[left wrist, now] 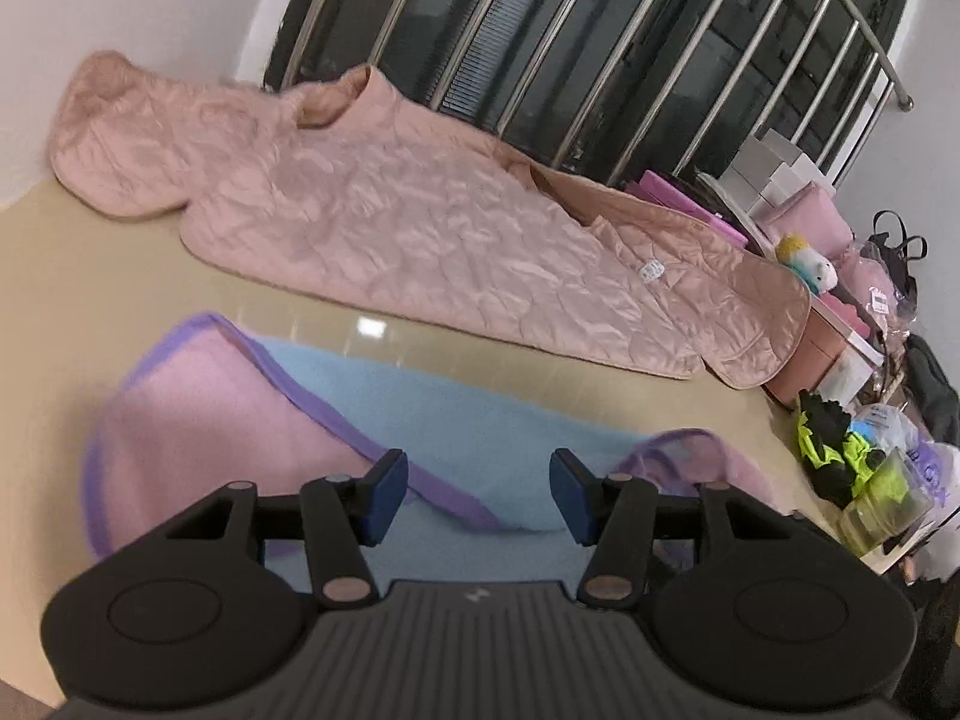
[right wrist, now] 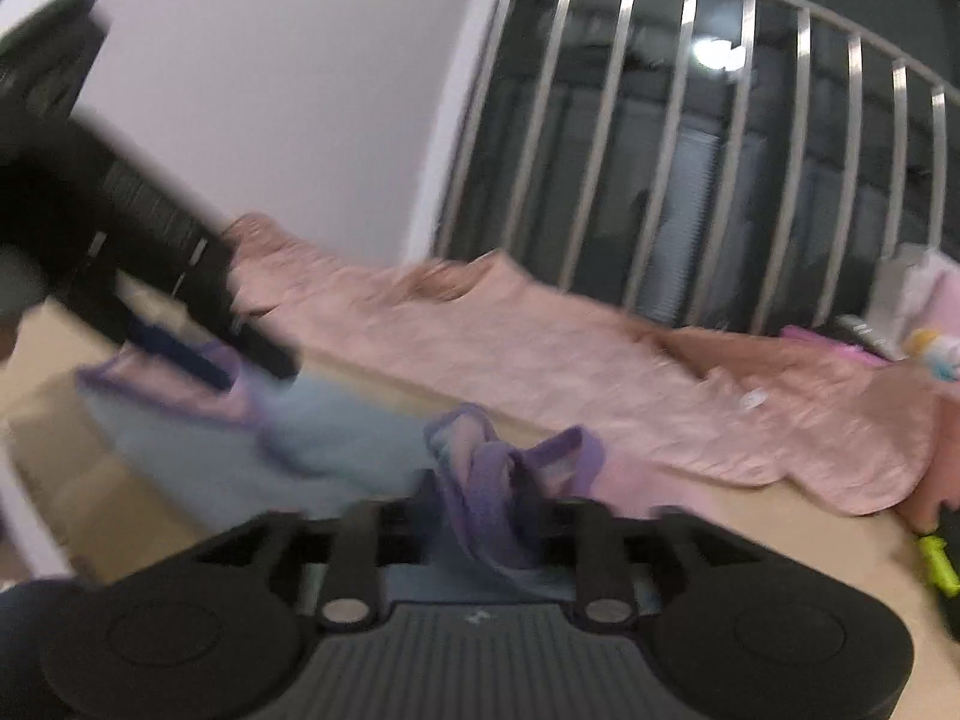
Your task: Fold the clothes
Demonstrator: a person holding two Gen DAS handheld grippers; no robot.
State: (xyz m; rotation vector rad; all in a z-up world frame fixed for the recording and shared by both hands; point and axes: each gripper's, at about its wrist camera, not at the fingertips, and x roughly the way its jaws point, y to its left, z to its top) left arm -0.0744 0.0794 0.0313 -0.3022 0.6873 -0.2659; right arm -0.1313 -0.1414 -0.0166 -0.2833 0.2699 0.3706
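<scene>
We start at the left of the left wrist view, where our small garment (left wrist: 252,414) lies on the tan table (left wrist: 120,276) — pink panels edged in purple, a blue middle showing between them. One pink flap sits turned over the blue at the lower left of the frame, so it looks partly folded, though we can't tell whether that flap was laid on purpose. At the bottom centre, our left gripper (left wrist: 479,495) hovers over the blue part with its fingers spread wide, nothing between them.

Across the upper middle of the frame, a pink quilted jacket (left wrist: 432,222) lies spread flat with a sleeve out to the left — not folded at all. At the far right, assorted clutter (left wrist: 852,462) crowds the table's end.

Over to the blurred right wrist view: at the left of the frame we see the left gripper (right wrist: 198,354) above the garment. At bottom centre, our right gripper (right wrist: 486,531) has its fingers pinched on a bunched purple edge (right wrist: 498,480) of the garment, lifted off the table.

So we judge the small garment mid-fold, and the jacket left to do.
</scene>
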